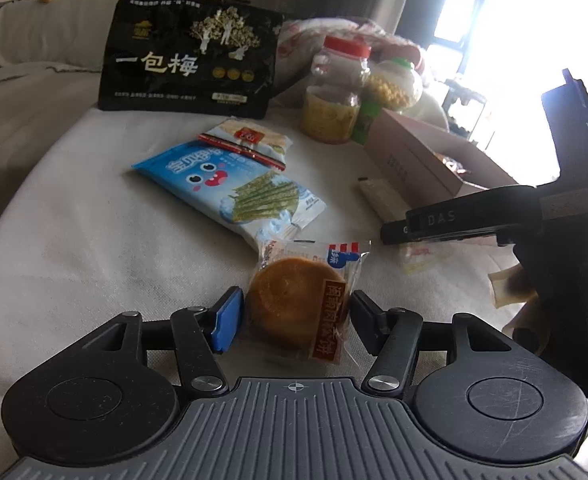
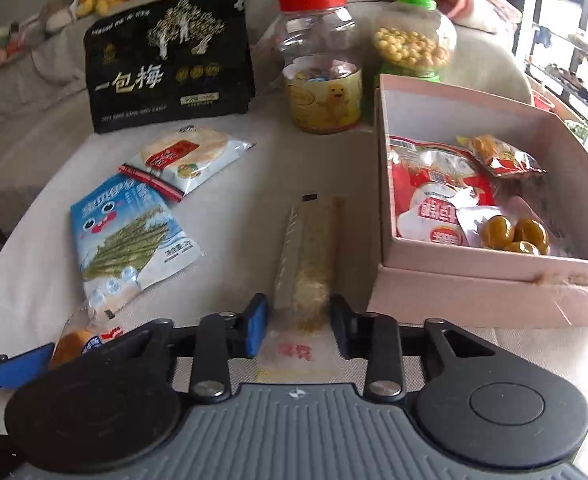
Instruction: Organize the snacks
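A surface covered with off-white cloth (image 2: 253, 168) carries the things. On it are seen a black plum bag (image 2: 169, 60), a white rice-cracker packet (image 2: 189, 156), a blue snack pouch (image 2: 127, 236), a clear-wrapped round cake (image 1: 298, 304), a long clear-wrapped bar (image 2: 310, 248), 2 clear plastic jars (image 2: 322, 64) and a pink cardboard box (image 2: 474, 284).

A box (image 2: 494, 280) sits right on the surface (image 2: 253, 168), packets (image 2: 442, 200) inside; two jars (image 2: 322, 80) stand behind it; a large bag (image 2: 169, 60) stands back left; a long packet (image 2: 310, 248) lies beside the box.
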Tool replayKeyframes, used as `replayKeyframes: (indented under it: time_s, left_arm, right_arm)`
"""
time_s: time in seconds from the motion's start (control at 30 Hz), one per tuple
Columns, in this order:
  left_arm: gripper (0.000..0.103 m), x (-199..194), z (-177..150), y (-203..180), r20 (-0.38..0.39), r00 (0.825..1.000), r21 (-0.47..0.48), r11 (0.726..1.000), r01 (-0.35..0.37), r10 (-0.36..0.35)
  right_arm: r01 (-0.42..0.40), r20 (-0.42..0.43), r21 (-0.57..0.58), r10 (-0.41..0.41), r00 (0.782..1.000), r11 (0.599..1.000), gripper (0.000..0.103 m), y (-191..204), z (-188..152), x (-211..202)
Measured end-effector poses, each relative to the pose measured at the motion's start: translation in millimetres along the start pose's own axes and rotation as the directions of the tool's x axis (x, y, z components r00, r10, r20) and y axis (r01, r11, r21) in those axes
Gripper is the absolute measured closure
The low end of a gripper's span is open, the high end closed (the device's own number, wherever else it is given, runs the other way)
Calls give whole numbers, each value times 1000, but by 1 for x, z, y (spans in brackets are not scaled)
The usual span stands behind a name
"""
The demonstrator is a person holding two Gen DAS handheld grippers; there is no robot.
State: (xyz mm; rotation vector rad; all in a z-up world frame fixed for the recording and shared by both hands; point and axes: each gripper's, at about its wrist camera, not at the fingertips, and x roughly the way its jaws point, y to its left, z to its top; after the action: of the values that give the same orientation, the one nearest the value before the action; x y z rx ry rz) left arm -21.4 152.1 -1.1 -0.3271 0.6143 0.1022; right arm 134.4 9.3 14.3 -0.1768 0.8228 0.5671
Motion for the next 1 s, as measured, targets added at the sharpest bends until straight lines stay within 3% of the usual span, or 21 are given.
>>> replayKeyframes:
  time_s: [0.17, 0.4, 0.5, 0.63, 0.73, 0.83, 1.0]
  left_arm:
    - [39, -2, -4, -3, 22, 1000, 22, 1000, -7, 7]
    - [39, -4, -5, 2, 29, 999, -5, 1000, 14, -14]
    - [38, -4, -5, -1, 29, 1000, 7, 1000, 3, -3]
    - [38, -3, -5, -3, 28, 1000, 24, 1000, -11, 10]
    - [38, -3, -6, -3, 29, 1000, 25, 1000, -11, 10]
    - [38, -4, -6, -2, 31, 1000, 20, 1000, -5, 5]
    - [38, -4, -6, -1, 34, 999, 13, 1000, 2, -2]
  right_arm:
    - [-53, -43, -28, 51, 998, 998, 70, 7, -11, -14]
    - [-148, -143, -120, 130, 981, 982, 70, 11, -58, -59]
    - [-151, -155, -171, 125, 980, 974, 68, 12, -72, -74]
    - [-106, -79, -188, 93, 993, 976, 29, 14, -71, -78]
    - [-65, -16, -220, 62, 998, 973, 28, 20, -68, -68]
    - [-48, -12, -244, 46, 999, 969, 28, 24, -59, -47]
    - [-99, -21, -146, 97, 995, 984, 18, 14, -40, -23]
